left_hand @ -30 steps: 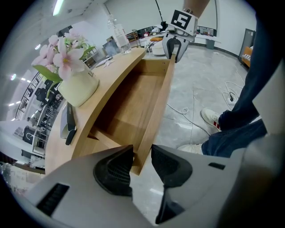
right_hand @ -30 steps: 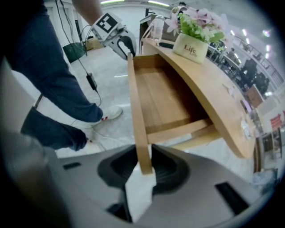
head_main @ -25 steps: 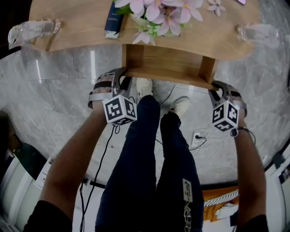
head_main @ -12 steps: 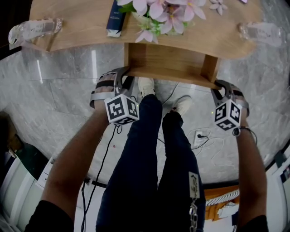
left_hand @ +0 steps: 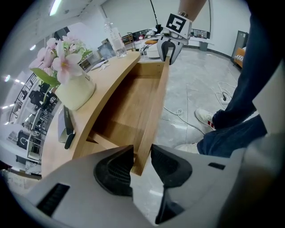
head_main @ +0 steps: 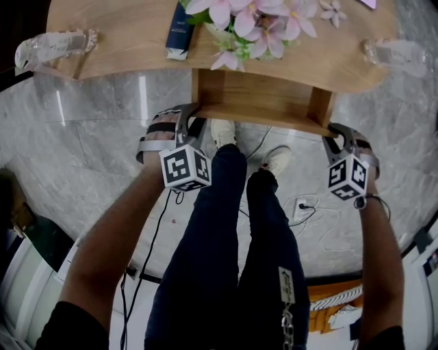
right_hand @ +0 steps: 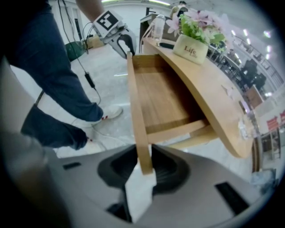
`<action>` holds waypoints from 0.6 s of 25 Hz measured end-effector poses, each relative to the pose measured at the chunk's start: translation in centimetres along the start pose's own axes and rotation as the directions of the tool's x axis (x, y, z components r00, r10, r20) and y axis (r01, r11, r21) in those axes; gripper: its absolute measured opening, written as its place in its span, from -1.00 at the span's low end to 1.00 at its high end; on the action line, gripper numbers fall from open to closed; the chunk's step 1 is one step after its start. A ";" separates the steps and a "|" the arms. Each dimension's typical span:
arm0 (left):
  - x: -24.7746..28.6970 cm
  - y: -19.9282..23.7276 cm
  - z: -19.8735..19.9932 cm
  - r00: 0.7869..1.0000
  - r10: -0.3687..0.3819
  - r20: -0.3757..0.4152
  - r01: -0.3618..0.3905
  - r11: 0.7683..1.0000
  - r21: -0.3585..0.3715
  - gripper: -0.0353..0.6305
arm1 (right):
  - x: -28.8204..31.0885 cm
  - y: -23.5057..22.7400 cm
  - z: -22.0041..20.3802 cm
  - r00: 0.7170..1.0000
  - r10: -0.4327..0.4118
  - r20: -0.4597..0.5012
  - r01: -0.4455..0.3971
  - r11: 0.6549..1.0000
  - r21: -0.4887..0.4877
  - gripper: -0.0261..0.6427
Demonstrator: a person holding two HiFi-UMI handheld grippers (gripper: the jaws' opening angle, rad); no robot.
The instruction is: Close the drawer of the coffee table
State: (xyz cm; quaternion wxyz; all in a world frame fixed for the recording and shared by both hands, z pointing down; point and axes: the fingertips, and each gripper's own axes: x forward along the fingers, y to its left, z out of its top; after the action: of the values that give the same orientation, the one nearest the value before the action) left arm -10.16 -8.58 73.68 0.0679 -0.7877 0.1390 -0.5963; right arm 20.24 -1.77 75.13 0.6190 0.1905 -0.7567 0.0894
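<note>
The wooden coffee table (head_main: 123,41) has its drawer (head_main: 260,96) pulled out toward me, and the drawer is empty inside. My left gripper (head_main: 190,113) is shut on the left end of the drawer front (head_main: 260,117). In the left gripper view, the two pads of the left gripper (left_hand: 142,162) pinch the corner of the drawer front (left_hand: 156,111). My right gripper (head_main: 333,130) is shut on the right end, and the right gripper view shows this gripper (right_hand: 143,167) clamping the panel (right_hand: 136,116). Each gripper view shows the other gripper at the far end: the right gripper (left_hand: 169,46) and the left gripper (right_hand: 124,44).
On the tabletop stand a white vase of pink flowers (head_main: 253,20), a dark blue box (head_main: 178,31) and clear bottles at both ends (head_main: 51,44) (head_main: 400,51). The person's legs (head_main: 226,225) and shoes stand just before the drawer. Cables (head_main: 301,205) lie on the marble floor.
</note>
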 end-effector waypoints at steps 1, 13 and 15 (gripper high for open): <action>0.0 0.0 0.1 1.000 -0.001 0.002 0.001 1.000 0.002 -0.46 | 0.0 -0.2 0.0 1.000 -0.001 -0.001 0.001 1.000 0.004 -0.58; 0.8 3.7 0.6 0.999 0.032 0.001 -0.032 0.999 0.000 -0.45 | 0.0 -3.0 1.3 1.000 -0.022 0.019 0.021 0.999 0.030 -0.57; 0.8 3.9 0.7 0.999 0.031 0.004 -0.032 0.999 0.005 -0.45 | 0.0 -3.3 1.3 1.000 -0.022 0.019 0.021 0.999 0.027 -0.57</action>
State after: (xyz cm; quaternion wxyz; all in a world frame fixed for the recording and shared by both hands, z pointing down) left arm -9.82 -12.56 73.14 0.0795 -0.7864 0.1498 -0.5940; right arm 20.35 -5.24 74.53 0.6099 0.2077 -0.7593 0.0913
